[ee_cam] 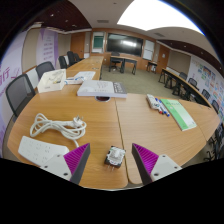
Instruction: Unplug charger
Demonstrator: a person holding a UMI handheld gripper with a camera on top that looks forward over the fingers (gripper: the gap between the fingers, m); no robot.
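White charger [115, 155] sits between the wide-open gripper [112, 160]; no writing legible.

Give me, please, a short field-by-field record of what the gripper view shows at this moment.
place: meeting room, wooden table
gripper: open, fingers apart
charger: white, on the table between the fingers, gaps both sides
cable: white, coiled, ahead of the left finger
papers: further along the table
chairs: beside the table
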